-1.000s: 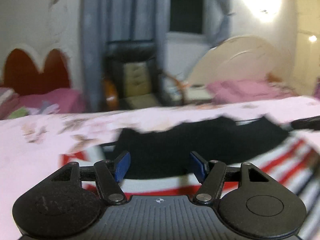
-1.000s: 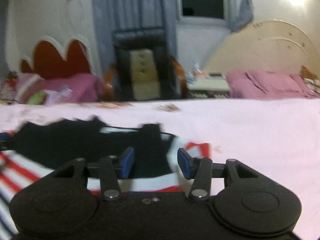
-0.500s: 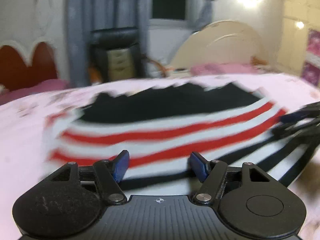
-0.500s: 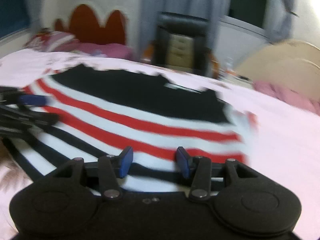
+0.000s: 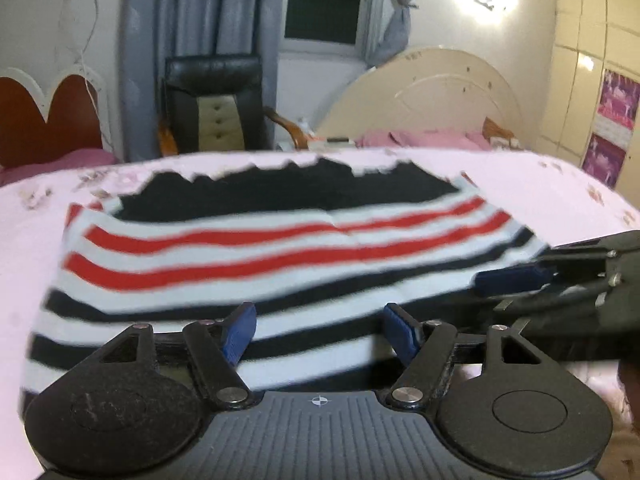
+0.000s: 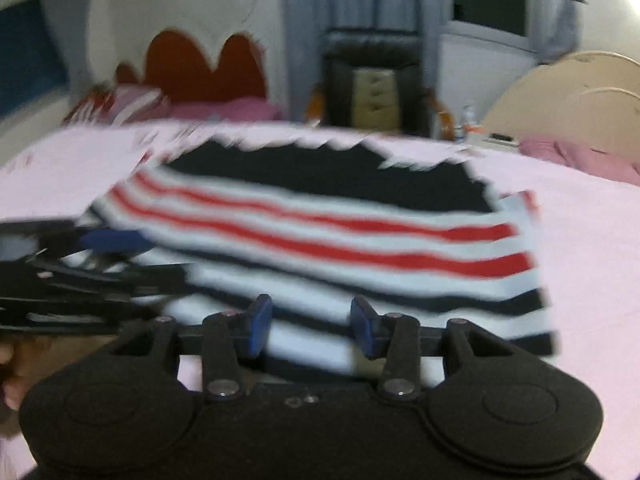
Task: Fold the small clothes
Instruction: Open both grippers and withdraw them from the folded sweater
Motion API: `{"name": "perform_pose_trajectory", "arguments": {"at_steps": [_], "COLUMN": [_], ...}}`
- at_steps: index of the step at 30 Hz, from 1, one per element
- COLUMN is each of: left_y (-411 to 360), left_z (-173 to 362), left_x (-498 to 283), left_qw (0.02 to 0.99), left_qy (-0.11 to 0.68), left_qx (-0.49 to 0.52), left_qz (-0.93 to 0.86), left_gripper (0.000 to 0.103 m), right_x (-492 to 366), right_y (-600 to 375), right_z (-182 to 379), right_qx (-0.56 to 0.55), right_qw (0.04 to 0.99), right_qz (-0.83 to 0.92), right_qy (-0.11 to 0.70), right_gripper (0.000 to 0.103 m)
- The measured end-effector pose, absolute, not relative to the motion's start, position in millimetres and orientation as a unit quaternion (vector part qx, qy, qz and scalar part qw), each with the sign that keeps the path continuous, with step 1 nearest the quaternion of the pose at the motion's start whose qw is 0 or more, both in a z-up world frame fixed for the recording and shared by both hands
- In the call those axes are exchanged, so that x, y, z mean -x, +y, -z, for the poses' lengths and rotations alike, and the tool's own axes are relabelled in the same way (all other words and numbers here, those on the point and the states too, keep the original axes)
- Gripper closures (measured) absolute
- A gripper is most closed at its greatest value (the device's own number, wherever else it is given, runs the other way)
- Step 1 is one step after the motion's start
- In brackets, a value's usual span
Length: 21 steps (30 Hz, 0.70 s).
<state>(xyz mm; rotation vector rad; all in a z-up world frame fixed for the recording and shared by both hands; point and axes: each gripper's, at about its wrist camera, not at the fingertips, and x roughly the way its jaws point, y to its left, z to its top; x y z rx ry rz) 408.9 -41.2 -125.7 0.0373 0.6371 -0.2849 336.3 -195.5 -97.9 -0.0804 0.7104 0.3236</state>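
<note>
Striped garment (image 5: pixel 280 256) blurred; near hem hidden behind both grippers

Garment: a striped top (image 5: pixel 280 256), black at the far end with red, white and black bands, is spread on a pink bedsheet (image 5: pixel 532 184).
Left gripper (image 5: pixel 320 330): blue pads are held apart over the near hem.
Right gripper (image 5: pixel 516 280): seen at the right edge, pad against the fabric.
Background: a black chair (image 5: pixel 214 104) is set before grey curtains (image 5: pixel 200 12).
</note>
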Motion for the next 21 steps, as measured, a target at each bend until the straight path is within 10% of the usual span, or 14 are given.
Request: {"name": "perform_pose_trajectory", "arguments": {"at_steps": [21], "left_y": [60], "left_z": [129], "left_x": [-383], "left_qw": [0.939], "left_qy": [0.340], "left_qx": [-0.004], "left_qz": [0.051], "left_gripper": [0.033], "right_x": [-293], "right_y": [-288], "right_z": [99], "right_qx": [0.051], "right_qw": [0.939], "right_qz": [-0.026], "right_qy": [0.340], "right_gripper": [0.059]}}
